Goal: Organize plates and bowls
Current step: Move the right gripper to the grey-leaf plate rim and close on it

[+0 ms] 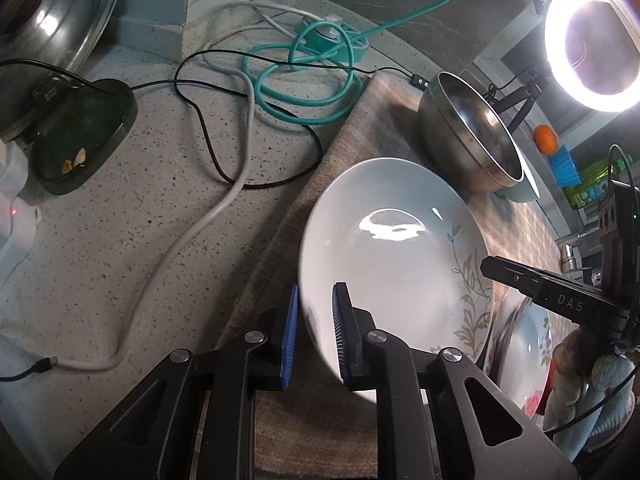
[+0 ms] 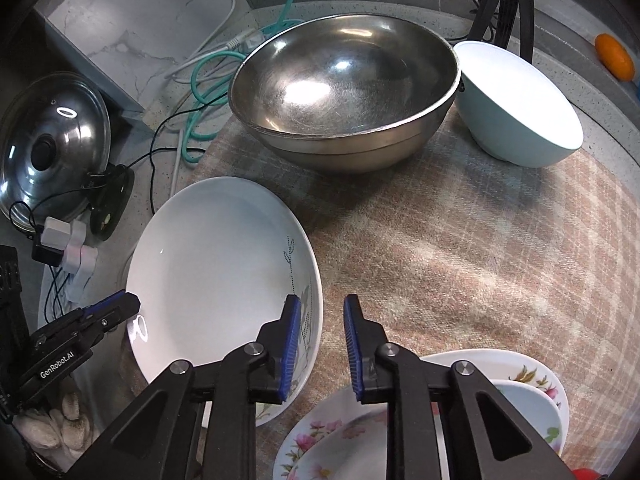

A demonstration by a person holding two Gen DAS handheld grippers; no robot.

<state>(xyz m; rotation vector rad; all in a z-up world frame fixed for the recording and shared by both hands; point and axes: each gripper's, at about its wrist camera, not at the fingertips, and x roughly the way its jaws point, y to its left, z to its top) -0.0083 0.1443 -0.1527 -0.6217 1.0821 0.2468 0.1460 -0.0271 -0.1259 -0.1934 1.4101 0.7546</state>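
A white plate with a leaf pattern [image 1: 396,248] [image 2: 216,268] lies on the plaid cloth [image 2: 460,248]. My left gripper [image 1: 314,336] is open, its fingers straddling the plate's near-left rim. My right gripper [image 2: 322,344] is open, its fingers straddling the plate's right rim; it shows in the left wrist view [image 1: 552,296]. A steel bowl [image 2: 344,92] [image 1: 472,132] stands at the back of the cloth. A pale blue bowl [image 2: 516,108] [image 1: 520,190] lies tilted beside it. Floral plates [image 2: 400,420] [image 1: 520,344] sit stacked under my right gripper.
On the speckled counter left of the cloth lie a teal cable [image 1: 304,68], white and black cables [image 1: 208,216], a dark dish [image 1: 80,140] and a pot lid [image 2: 52,144]. A ring light [image 1: 596,40] glares at the right. An orange [image 2: 614,56] sits far right.
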